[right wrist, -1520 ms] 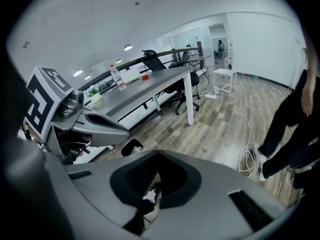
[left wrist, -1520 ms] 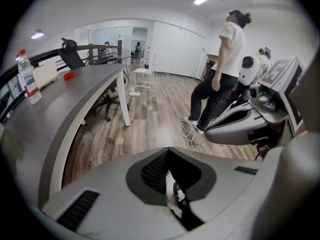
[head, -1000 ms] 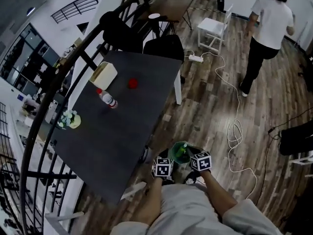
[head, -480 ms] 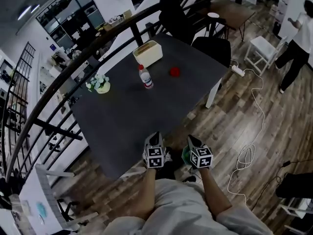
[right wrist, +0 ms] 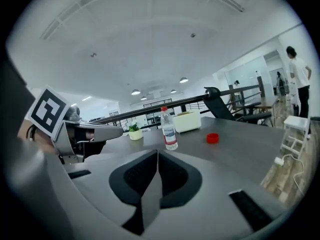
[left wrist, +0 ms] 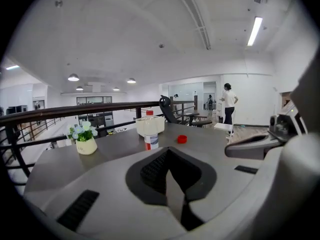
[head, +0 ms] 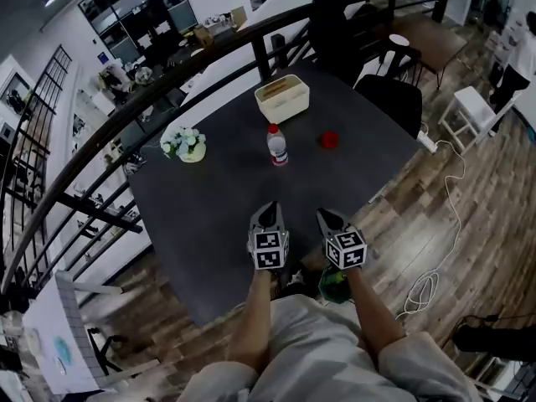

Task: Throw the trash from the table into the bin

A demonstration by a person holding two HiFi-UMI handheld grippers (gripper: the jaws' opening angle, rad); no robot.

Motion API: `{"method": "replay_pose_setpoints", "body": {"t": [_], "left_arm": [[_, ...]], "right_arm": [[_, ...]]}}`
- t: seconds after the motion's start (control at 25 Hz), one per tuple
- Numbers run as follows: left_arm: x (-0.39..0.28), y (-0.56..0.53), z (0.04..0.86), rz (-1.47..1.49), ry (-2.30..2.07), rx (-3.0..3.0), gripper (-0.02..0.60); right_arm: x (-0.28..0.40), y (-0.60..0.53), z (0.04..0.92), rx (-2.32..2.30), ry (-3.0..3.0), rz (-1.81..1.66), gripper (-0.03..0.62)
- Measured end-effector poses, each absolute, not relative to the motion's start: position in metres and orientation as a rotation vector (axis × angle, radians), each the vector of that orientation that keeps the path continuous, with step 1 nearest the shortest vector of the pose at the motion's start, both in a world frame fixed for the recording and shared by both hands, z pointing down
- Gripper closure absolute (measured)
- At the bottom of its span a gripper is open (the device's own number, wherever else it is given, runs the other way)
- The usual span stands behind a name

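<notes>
Presently, plastic bottle [head: 276,145] stands upright on the bench [head: 209,208], long axis vertical, straight ahead of the left hand-held gripper [head: 269,210], red cap [head: 329,139] beside it ahead of the right hand-held gripper [head: 325,216]; both jaw pairs closed, empty, well short of either item.

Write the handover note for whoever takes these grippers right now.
Left gripper: shut, empty, over the table's near edge.
Right gripper: shut, empty, beside it.
On the table: bottle, red cap; the box and flowers do not look like trash.
Bin: on the floor by the feet, mostly hidden, something green inside.
Left to do: bottle and cap into the bin.
</notes>
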State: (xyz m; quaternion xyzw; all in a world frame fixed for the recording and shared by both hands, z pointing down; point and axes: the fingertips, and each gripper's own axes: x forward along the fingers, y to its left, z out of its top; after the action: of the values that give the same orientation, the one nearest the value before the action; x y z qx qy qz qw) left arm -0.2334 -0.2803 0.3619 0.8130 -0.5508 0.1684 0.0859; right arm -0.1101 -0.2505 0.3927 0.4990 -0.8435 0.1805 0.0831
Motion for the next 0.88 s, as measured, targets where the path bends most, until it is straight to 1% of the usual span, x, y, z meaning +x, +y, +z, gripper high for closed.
{"method": "replay_pose_setpoints", "body": {"t": [0.04,0.2,0.24,0.36,0.4,0.52,0.72,0.76,0.8,0.88], "left_arm": [[-0.237,-0.295,0.359,0.516,-1.630,2.436,0.552],[-0.265,-0.360,0.352,0.542,-1.606,2.447,0.552],[-0.272,-0.374,0.353,0.542,-1.598,2.440,0.552],[-0.284,-0.412,0.357,0.556,-1.549,2.447,0.552],[-0.287,-0.424,0.357,0.565,-1.529,2.462,0.552],[-0.294,-0.456,0.365,0.616,-1.476,2.488,0.552],[-0.296,-0.483,0.385,0.671,-1.414,2.499,0.552],[-0.295,-0.485,0.390,0.682,-1.401,2.498,0.552],[-0.295,-0.487,0.394,0.685,-1.390,2.494,0.552],[-0.292,-0.489,0.401,0.669,-1.371,2.477,0.552]], "right_arm": [[-0.120,-0.270,0.389,1.462,-2.525,0.515,0.557],[-0.160,-0.353,0.372,1.383,-2.525,0.446,0.471],[-0.166,-0.372,0.369,1.369,-2.513,0.437,0.424],[-0.184,-0.424,0.370,1.336,-2.478,0.428,0.254],[-0.192,-0.440,0.372,1.324,-2.466,0.426,0.211],[-0.216,-0.478,0.388,1.290,-2.416,0.415,0.178],[-0.229,-0.519,0.422,1.325,-2.292,0.426,0.180],[-0.230,-0.522,0.428,1.325,-2.278,0.422,0.195],[-0.230,-0.524,0.431,1.321,-2.276,0.417,0.256],[-0.228,-0.522,0.429,1.302,-2.304,0.422,0.255]]}}
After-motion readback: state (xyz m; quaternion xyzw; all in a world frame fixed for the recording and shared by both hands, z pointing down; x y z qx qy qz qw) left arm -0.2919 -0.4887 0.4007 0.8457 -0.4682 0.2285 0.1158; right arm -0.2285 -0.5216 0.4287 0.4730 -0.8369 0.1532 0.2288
